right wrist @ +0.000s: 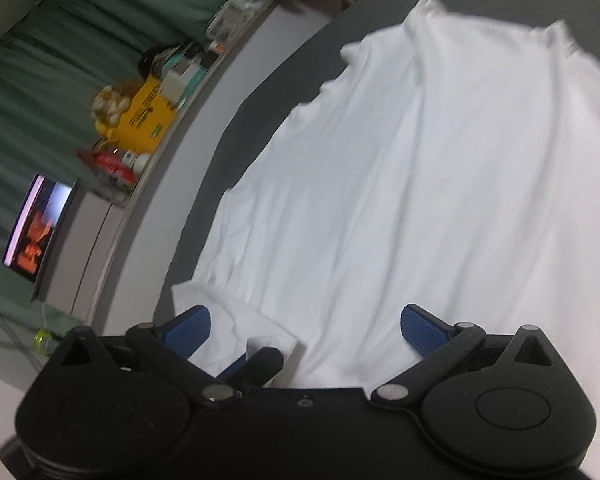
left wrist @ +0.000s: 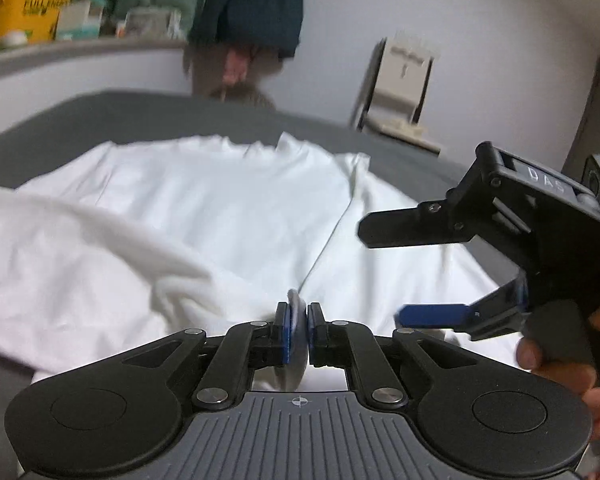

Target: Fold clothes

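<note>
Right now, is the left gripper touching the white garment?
Touching. In the left wrist view the left gripper is shut on a fold of the white garment, with cloth pinched between its blue-padded fingers and trailing away to the left.

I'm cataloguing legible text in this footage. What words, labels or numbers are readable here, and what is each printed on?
"DAS": raised letters on the black body of the right gripper, seen from the left wrist view.
"FULL ENER...": dark print on the yellow box on the shelf; the rest is too blurred.
Yellow box in the right wrist view: print unreadable.
White wall calendar: marks too blurred.
Lit screen: no readable text.
</note>
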The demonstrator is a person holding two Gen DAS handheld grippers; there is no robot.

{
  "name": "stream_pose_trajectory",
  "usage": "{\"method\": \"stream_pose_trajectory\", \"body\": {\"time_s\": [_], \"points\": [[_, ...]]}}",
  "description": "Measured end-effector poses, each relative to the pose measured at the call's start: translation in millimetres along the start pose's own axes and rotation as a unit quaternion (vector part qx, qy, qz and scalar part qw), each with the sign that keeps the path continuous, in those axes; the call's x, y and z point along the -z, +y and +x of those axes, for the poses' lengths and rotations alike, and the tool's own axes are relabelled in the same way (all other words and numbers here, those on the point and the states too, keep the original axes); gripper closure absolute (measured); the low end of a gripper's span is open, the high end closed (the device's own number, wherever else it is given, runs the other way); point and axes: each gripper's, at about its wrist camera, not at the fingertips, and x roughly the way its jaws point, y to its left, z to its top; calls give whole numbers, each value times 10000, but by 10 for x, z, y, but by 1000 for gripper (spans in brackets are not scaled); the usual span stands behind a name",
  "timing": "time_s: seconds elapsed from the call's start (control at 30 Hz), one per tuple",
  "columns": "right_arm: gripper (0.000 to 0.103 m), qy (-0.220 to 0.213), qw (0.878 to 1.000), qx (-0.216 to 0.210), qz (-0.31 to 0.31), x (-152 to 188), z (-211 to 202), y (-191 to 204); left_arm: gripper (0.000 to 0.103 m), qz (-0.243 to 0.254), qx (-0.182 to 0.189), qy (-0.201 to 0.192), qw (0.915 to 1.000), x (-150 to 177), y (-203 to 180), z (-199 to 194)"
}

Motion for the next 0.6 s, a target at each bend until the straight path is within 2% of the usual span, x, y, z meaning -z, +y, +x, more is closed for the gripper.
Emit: {"method": "stream_pose_trajectory", "body": {"time_s": [0.03, 0.07, 0.1, 0.13, 0.17, 0.3, 0.37, 0.43, 0.5, 0.57, 0.6], "points": [[2, 68, 10000, -59, -26, -7, 65, 33, 88, -48, -42, -6, 10000, -26, 17, -65], [5, 132, 9998, -119, -87, -10, 119, 84, 58, -81, -92, -43, 9999, -53, 18, -145], [7, 197, 9995, -169, -154, -7, 164, 138, 36, -127, -191, -94, 9997, -160, 98, -177], [9, 265, 9992, -214, -193, 2, 204, 188, 0, -174, -238, -164, 9994, -211, 170, -227], [10, 334, 9988, -260, -231, 10, 245, 238, 0, -221, -271, -237, 9991, -248, 238, -282], [21, 469, 9983, -309, -168, 14, 303, 323, 0, 17, -310, -37, 9995, -444, 575, -288], [31, 428, 9990, -105, -87, 14, 289, 316, 0, 162, -601, -27, 9981, -542, 758, -360], [33, 422, 9990, -4, 157, 17, 272, 250, 0, 66, -1026, -58, 9947, -621, 969, -497], [44, 482, 9984, 32, 287, 33, 290, 179, 0, -219, -1452, -115, 9891, -678, 1251, -618], [68, 534, 9980, 231, 228, 54, 345, 180, 0, -716, -1683, -208, 9829, -674, 1533, -721], [74, 566, 9977, 326, 198, 64, 379, 184, 0, -968, -1756, -251, 9794, -667, 1659, -750]]}}
